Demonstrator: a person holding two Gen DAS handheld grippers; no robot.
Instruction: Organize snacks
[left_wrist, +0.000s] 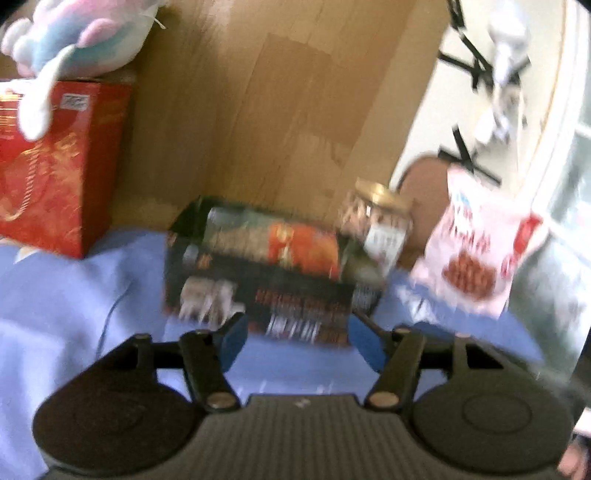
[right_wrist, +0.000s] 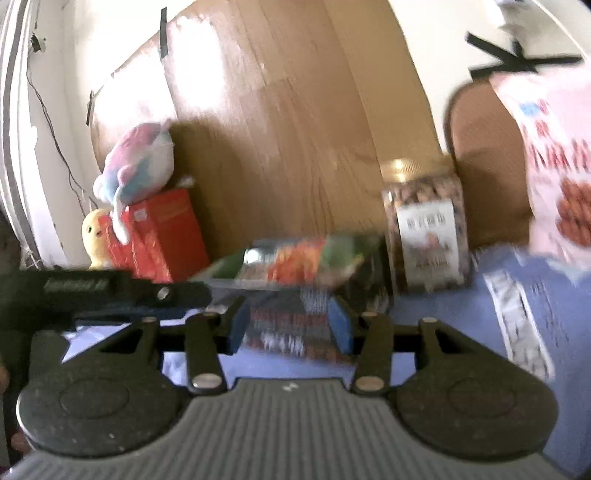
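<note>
A dark snack box with orange and white print lies on the blue cloth; it also shows in the right wrist view. My left gripper is open, its blue pads either side of the box's near edge. My right gripper has its pads against the sides of the same box. A clear jar with a gold lid stands behind the box, also in the right wrist view. A pink-white snack bag stands at the right. Both views are blurred.
A red box with a pastel plush toy on top stands at the left, also in the right wrist view. A cardboard sheet leans behind. The left gripper's body crosses the right view. Blue cloth covers the surface.
</note>
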